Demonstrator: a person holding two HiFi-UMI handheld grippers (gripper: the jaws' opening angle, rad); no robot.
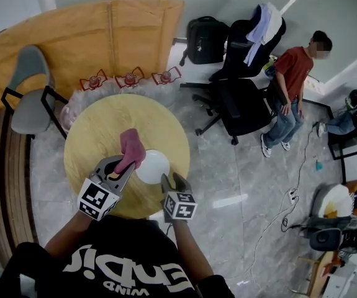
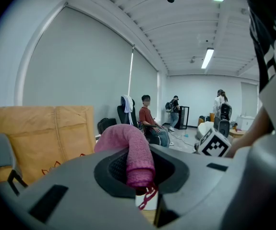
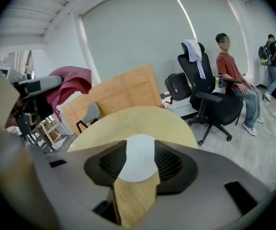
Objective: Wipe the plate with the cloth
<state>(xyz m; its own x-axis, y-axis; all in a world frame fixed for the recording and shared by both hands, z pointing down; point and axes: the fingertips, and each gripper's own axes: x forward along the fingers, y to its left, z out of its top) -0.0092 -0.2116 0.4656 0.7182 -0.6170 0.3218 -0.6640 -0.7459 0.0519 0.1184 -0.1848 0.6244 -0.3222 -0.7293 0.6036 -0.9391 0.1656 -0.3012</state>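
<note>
A white plate (image 1: 155, 166) lies on the round wooden table (image 1: 97, 126), near its front right edge. My left gripper (image 1: 126, 165) is shut on a pink cloth (image 1: 132, 146), which bunches upward just left of the plate. In the left gripper view the cloth (image 2: 134, 153) hangs folded between the jaws, with a sliver of the plate (image 2: 147, 203) below. My right gripper (image 1: 173, 180) stands open at the plate's near edge. In the right gripper view the plate (image 3: 137, 158) shows in the gap between the jaws, with nothing gripped, and the cloth (image 3: 71, 83) hangs at the upper left.
A grey chair (image 1: 29, 89) stands left of the table, with tan panels (image 1: 72, 36) behind. Three small red-framed items (image 1: 129, 78) sit beyond the table's far edge. A black office chair (image 1: 246, 104) and a seated person (image 1: 292, 82) are to the right, with cables (image 1: 290, 197) on the floor.
</note>
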